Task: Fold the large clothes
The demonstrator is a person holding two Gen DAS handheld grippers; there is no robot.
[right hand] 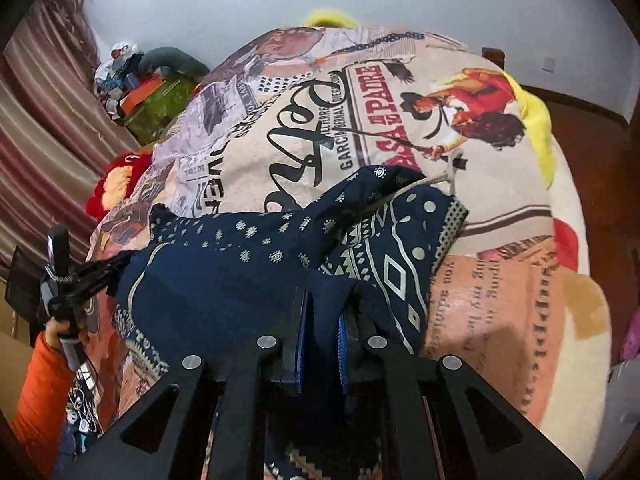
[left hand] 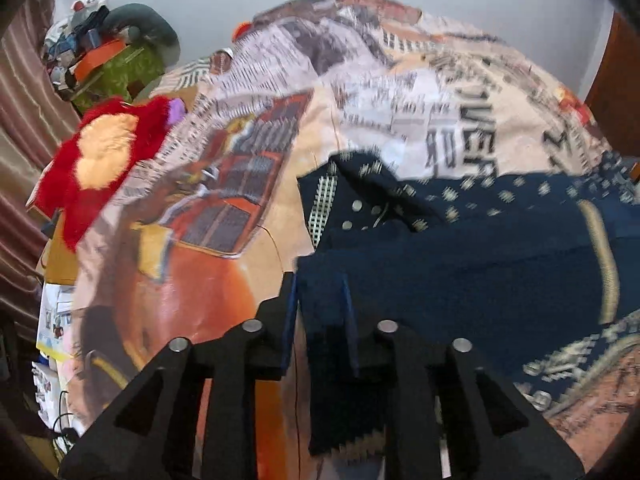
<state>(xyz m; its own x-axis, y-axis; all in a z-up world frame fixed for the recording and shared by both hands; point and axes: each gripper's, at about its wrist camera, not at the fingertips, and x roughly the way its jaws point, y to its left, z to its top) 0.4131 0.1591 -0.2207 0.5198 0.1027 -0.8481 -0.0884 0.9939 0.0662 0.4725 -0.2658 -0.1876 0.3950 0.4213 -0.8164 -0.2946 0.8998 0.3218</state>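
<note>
closest to the right wrist camera, the right gripper [right hand: 320, 344] is closed tight on a bunched fold of the dark navy garment with cream dots and geometric print [right hand: 248, 280], and the cloth is pinched between its blue-lined fingers [right hand: 303, 344]. in the left wrist view the left gripper [left hand: 320, 320] has an edge of the same garment [left hand: 460, 280] between its fingers, but the jaws stand a little apart and i cannot tell if the pads press on the cloth, because the picture is blurred. the garment lies spread across the near part of the bed, on the fleece blanket printed with newspaper text and poster pictures [right hand: 460, 288], with a cream drawstring [right hand: 436, 180] at its far end. in the right wrist view the left gripper [right hand: 108, 268] shows at the garment's left edge, held by a hand in an orange sleeve [right hand: 40, 384]. a red and orange plush toy [left hand: 100, 160] lies at the blanket's left side, beside the striped curtain [left hand: 24, 120], and a green box with clutter [left hand: 116, 68] stands behind it.
</note>
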